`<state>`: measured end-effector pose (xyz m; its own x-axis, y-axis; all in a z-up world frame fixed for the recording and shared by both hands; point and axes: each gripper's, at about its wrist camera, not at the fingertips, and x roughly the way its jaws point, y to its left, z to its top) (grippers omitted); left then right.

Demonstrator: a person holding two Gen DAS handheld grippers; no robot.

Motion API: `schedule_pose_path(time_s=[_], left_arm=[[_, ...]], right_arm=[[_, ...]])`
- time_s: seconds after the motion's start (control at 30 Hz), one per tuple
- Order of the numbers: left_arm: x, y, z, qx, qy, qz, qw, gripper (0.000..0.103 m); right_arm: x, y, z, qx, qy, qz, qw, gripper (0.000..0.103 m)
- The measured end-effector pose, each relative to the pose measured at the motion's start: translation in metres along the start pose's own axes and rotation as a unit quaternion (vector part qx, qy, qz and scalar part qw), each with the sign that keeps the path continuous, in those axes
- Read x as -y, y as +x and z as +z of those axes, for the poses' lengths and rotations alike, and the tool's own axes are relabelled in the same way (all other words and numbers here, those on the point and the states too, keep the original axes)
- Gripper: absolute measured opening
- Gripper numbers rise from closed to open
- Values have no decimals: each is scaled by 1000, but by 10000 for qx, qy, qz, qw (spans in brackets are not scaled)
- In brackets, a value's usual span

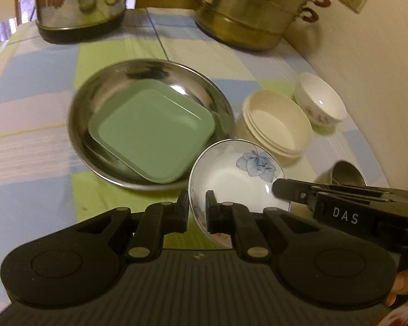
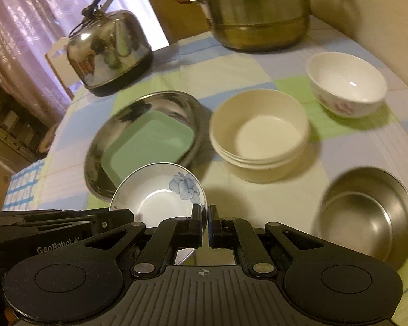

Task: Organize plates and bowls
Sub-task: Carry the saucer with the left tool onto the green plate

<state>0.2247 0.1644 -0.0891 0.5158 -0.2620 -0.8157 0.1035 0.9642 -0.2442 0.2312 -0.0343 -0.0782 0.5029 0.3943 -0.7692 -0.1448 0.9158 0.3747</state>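
Both grippers grip a small white dish with a blue flower (image 1: 239, 174), held above the table. My left gripper (image 1: 198, 203) is shut on its left rim. My right gripper (image 2: 205, 217) is shut on its right rim; the dish also shows in the right wrist view (image 2: 160, 193). Just beyond it a large steel plate (image 1: 100, 87) holds a green square plate (image 1: 149, 133). A stack of cream bowls (image 2: 261, 135) and a white floral bowl (image 2: 345, 84) stand to the right. A steel bowl (image 2: 367, 214) sits at the near right.
A steel kettle (image 2: 108, 51) stands at the back left and a tall steel steamer pot (image 2: 258, 13) at the back. The checked tablecloth (image 2: 231, 68) covers the table. A wall (image 1: 367, 40) runs along the right side.
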Motion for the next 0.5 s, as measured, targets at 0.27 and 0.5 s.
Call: schedule_pose_path(time_s=[0.27, 0.5], left_arm=[[-25, 3, 25, 164, -121, 203, 9996, 10], [-45, 17, 46, 213, -181, 328, 9991, 10]], right_arm=[[-22, 25, 26, 7, -188, 175, 9997, 4], [-37, 49, 48, 56, -322, 196, 9993, 4]])
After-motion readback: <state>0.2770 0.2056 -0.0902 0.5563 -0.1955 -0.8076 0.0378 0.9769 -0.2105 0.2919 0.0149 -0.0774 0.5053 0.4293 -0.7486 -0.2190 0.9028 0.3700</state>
